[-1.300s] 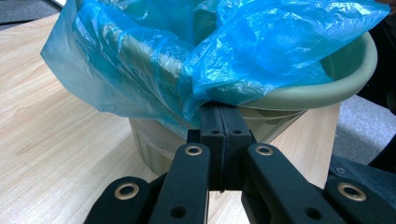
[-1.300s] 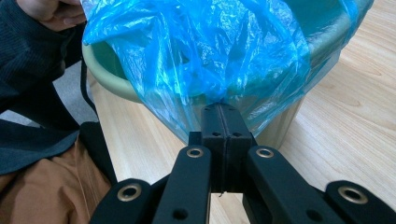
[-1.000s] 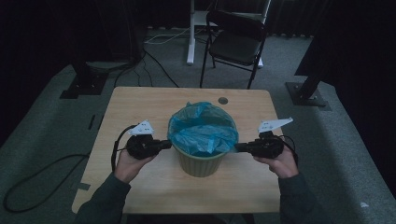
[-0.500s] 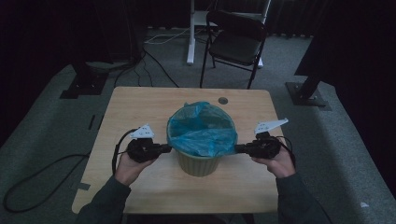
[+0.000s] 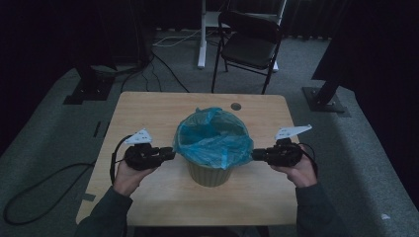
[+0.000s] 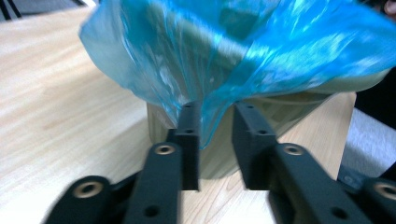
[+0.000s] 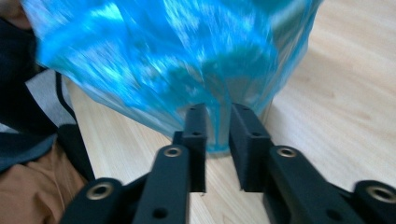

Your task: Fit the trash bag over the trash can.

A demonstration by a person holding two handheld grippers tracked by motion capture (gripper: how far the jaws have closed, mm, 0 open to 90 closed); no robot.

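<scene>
A beige bin (image 5: 210,170) lined with a blue plastic bag (image 5: 212,136) stands mid-table. My left gripper (image 5: 170,154) is at the bin's left side and my right gripper (image 5: 256,155) at its right, both pointing inward at the bag's overhanging hem. In the left gripper view the jaws of the left gripper (image 6: 217,109) have just been opening; a fold of the bag (image 6: 233,56) hangs loosely in the gap. In the right gripper view the right gripper (image 7: 218,112) has likewise been opening, with the bag (image 7: 177,60) hem slack between its jaws.
The wooden table (image 5: 148,113) has a small round hole (image 5: 235,106) near its far edge. Behind it stand a black folding chair (image 5: 249,44) and a white desk leg (image 5: 201,34). Dark stand bases (image 5: 86,89) and cables lie on the grey carpet.
</scene>
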